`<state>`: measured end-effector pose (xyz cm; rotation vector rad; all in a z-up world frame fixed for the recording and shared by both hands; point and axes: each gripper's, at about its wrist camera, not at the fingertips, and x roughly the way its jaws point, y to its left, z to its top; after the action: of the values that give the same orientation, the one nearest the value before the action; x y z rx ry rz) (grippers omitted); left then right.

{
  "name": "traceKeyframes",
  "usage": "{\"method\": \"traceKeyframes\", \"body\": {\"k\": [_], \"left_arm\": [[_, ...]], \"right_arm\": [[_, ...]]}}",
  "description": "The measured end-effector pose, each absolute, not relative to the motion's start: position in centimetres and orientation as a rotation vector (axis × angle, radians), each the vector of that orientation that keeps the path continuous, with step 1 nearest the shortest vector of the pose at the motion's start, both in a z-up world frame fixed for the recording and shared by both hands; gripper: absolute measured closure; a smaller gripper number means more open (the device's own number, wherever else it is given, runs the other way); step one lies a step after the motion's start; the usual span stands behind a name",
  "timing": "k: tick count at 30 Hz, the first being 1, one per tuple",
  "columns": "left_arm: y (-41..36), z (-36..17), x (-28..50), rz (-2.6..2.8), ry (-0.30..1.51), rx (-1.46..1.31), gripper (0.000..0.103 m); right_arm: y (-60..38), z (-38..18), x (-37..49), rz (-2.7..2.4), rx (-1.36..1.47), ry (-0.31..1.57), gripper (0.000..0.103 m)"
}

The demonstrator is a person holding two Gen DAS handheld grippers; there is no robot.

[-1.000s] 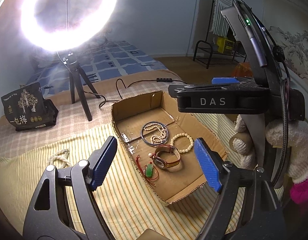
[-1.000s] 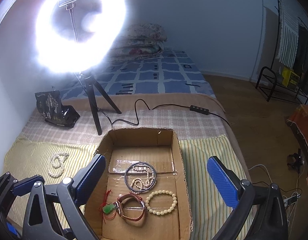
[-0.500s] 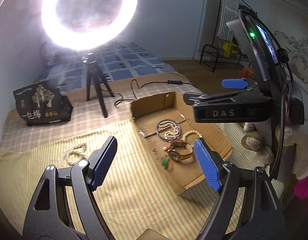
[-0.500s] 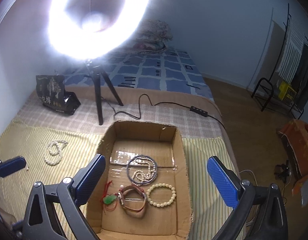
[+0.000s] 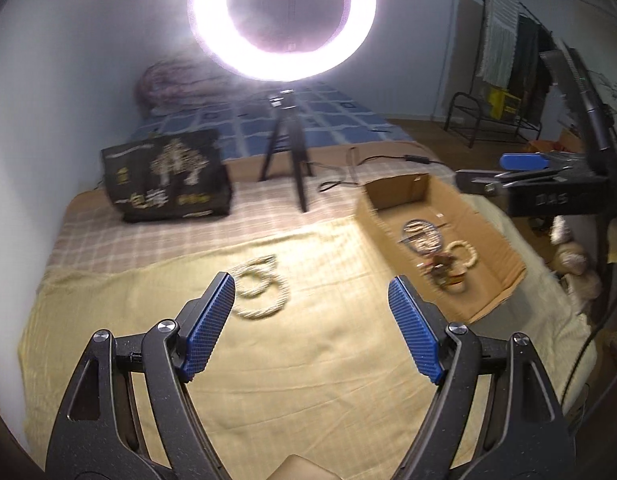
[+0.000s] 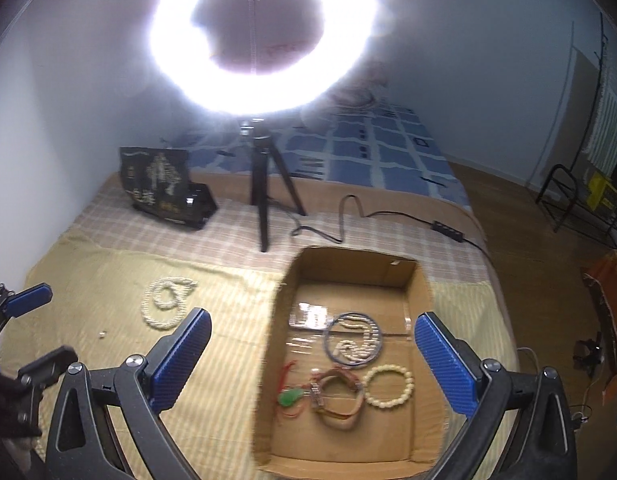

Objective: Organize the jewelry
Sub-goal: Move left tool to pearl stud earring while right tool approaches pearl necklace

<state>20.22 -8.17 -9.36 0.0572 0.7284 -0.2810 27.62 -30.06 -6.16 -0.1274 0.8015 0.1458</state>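
A white bead necklace [image 5: 260,290] lies coiled on the yellow striped cloth; it also shows in the right wrist view [image 6: 166,306]. My left gripper [image 5: 312,326] is open and empty, just short of the necklace. A shallow cardboard box [image 6: 422,280] holds a blue ring with beads [image 6: 354,340], a cream bead bracelet [image 6: 388,385], a brown watch [image 6: 340,398] and a green pendant on red cord [image 6: 291,397]. My right gripper [image 6: 312,360] is open and empty, above the box. The box also shows in the left wrist view [image 5: 504,248].
A bright ring light on a black tripod [image 6: 264,184] stands behind the box, its cable [image 6: 388,214] trailing right. A black printed bag [image 5: 166,176] sits at the back left. A tiny bead [image 6: 102,334] lies on the cloth. The bed edge drops to the floor on the right.
My left gripper has swung left, away from the box and toward the necklace on the cloth. My right gripper has stayed over the box, shifting slightly. Both stay open.
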Motion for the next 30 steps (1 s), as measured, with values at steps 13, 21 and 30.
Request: {"method": "traceKeyframes", "body": {"k": [13,21,30], "left_arm": [[1.6,-12.2,19.2,-0.132,0.798,0.000,0.021],[5.3,-13.9,18.5,-0.111,0.804,-0.048,0.022],[4.4,-17.5,18.7,-0.196,0.875,-0.023,0.056]], "right_arm": [[-24.4,-7.7,27.0,0.291,-0.120,0.787,0.007],[-21.6,-9.4,27.7,0.328,-0.140,0.844,0.018],[-19.0,-13.7,30.2,0.381,-0.088,0.997,0.047]]}}
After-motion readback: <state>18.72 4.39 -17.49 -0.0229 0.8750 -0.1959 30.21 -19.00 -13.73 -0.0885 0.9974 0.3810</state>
